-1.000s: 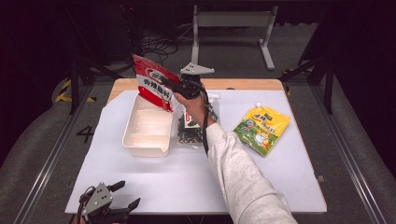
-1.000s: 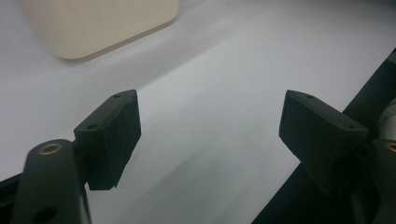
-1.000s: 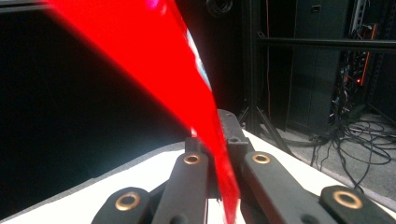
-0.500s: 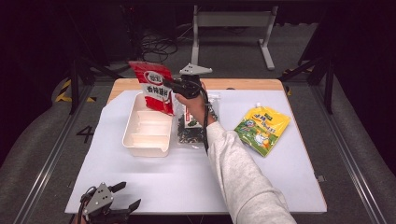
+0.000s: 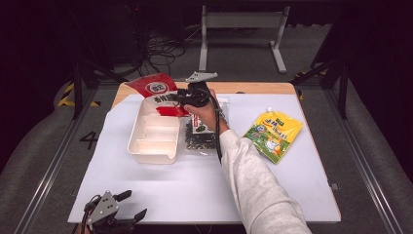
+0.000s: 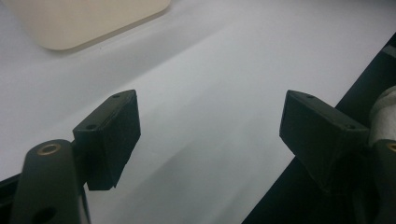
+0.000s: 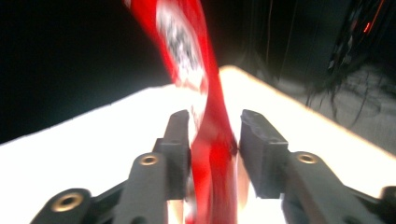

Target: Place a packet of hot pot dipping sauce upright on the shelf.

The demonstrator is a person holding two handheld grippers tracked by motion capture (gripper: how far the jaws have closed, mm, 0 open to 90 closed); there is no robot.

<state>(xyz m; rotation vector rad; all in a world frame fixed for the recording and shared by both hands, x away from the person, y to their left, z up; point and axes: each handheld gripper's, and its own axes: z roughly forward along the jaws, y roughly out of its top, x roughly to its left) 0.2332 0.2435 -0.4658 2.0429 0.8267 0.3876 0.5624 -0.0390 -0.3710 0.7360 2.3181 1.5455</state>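
Observation:
A red snack packet (image 5: 158, 90) hangs tilted over the far end of the cream divided tray (image 5: 151, 146). My right gripper (image 5: 178, 100) is at the packet's lower right edge, held by a hand in a grey sleeve. In the right gripper view the blurred packet (image 7: 205, 140) stands between the jaws of my right gripper (image 7: 214, 126). Those jaws have just been opening, and a small gap shows at the right pad. My left gripper (image 5: 131, 204) rests at the table's near left edge. In its own view my left gripper (image 6: 210, 126) is wide open over bare white tabletop.
A dark seaweed packet (image 5: 199, 136) lies just right of the tray, partly under the forearm. A yellow pouch (image 5: 272, 134) lies at the right of the white table. The tray's corner (image 6: 84, 18) shows ahead of the left gripper. Dark floor and stands surround the table.
The red packet has tipped from upright to leaning left and lower over the tray's far end. The right jaws have parted around it. The left gripper has stayed put.

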